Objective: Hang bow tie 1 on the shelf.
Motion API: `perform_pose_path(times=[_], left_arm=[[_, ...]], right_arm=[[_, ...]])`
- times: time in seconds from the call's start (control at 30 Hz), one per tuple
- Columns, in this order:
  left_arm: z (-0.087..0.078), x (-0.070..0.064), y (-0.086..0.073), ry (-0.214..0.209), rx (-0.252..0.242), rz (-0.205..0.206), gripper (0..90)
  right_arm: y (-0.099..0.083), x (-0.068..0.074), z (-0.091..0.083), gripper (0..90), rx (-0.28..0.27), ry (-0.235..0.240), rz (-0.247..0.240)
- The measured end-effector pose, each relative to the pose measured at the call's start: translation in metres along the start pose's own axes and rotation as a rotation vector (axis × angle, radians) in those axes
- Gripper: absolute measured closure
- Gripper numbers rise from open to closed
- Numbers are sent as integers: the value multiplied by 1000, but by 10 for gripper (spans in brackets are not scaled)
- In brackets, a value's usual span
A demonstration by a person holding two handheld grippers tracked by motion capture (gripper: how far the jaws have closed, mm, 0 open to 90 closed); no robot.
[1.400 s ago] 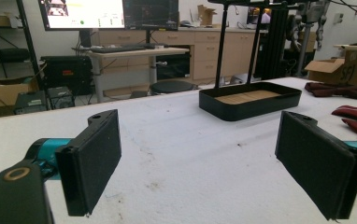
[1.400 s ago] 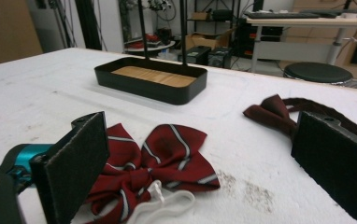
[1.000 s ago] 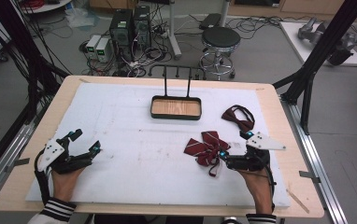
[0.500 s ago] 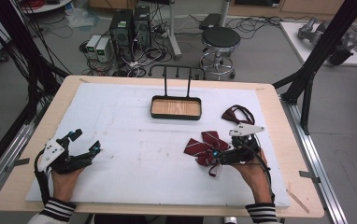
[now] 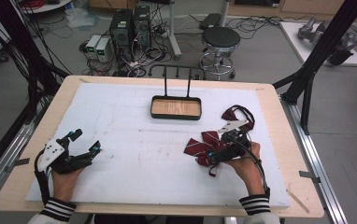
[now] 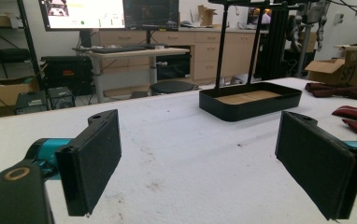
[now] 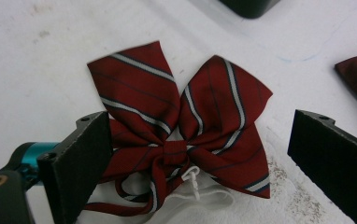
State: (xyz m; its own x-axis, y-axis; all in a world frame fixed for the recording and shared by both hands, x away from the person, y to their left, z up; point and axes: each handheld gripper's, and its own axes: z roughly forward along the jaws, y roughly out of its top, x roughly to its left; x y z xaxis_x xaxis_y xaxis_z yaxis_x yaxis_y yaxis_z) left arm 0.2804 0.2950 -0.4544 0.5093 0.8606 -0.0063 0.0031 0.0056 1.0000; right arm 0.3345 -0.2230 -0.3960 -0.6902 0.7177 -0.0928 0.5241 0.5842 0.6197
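- Dark red cloth with white and navy stripes makes up the bow tie (image 7: 186, 135), which lies flat on the white table cover (image 5: 134, 135) at the person's right side.
- In the right gripper view the bow's knot sits between the two black jaws, its left loops running behind the left jaw; a thin white elastic loop (image 7: 193, 179) and a red strap trail out beneath the knot.
- The right gripper (image 5: 214, 151) hangs right over the bow with its jaws spread wide apart, closed on nothing; whether the left pad actually touches the cloth is hard to judge from this angle.
- In the high view the right hand (image 5: 246, 161) holds that gripper just behind the bow, with the grey plate pointing away from the person.
- A second dark red tie (image 5: 238, 114) lies near, further back toward the table's right edge, apart from the striped bow.
- The left gripper (image 5: 84, 144) rests low over the cover at the table's left side, well apart from the bow; its jaws also stand wide, with bare cover between them.
- A black tray (image 5: 175, 108) with a wooden floor and an upright black rack stands at the middle rear of the cover; the left gripper view faces it.
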Motion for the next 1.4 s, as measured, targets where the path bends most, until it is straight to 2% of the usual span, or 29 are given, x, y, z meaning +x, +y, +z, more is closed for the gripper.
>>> perform_pose_path(times=[0.03,0.1,0.13,0.17,0.2,0.27,0.4,0.47,0.57,0.7,0.83,0.9,1.13,1.2,1.27,1.3,1.37,1.4], left_arm=[[0,0,0,0,0,1,149],[0,0,0,0,-1,0,149],[0,0,0,0,0,1,149],[0,0,0,1,-1,0,149],[0,0,0,1,-1,0,149],[0,0,0,1,-1,0,149],[0,0,0,1,-2,-1,149],[0,0,0,1,-2,-1,149],[0,0,0,2,-2,1,149],[0,0,0,1,-3,-2,149],[0,0,0,1,-3,-2,149],[0,0,0,1,-3,-2,149],[0,0,0,0,-2,-2,149],[0,0,0,0,-1,-1,149],[0,0,0,0,-2,-1,149],[0,0,0,1,-2,-2,149],[0,0,0,1,-2,-1,149],[0,0,0,0,-1,-1,149]], right_arm=[[0,0,0,59,0,0,0],[4,2,6,60,47,-8,3],[4,2,6,60,47,-8,3],[5,1,9,96,70,-1,15],[5,1,9,96,70,-1,15],[7,0,10,164,89,13,25],[11,0,13,171,125,14,51],[14,0,17,201,167,6,31],[16,2,20,206,194,18,41],[17,3,23,234,230,15,31],[19,3,24,274,250,23,45],[19,2,26,329,266,36,49],[18,1,29,397,302,53,62],[18,0,31,426,315,66,89],[17,-1,32,447,316,71,97],[17,-2,32,499,324,83,108],[17,-3,33,529,327,87,110],[17,-4,33,580,330,96,118]])
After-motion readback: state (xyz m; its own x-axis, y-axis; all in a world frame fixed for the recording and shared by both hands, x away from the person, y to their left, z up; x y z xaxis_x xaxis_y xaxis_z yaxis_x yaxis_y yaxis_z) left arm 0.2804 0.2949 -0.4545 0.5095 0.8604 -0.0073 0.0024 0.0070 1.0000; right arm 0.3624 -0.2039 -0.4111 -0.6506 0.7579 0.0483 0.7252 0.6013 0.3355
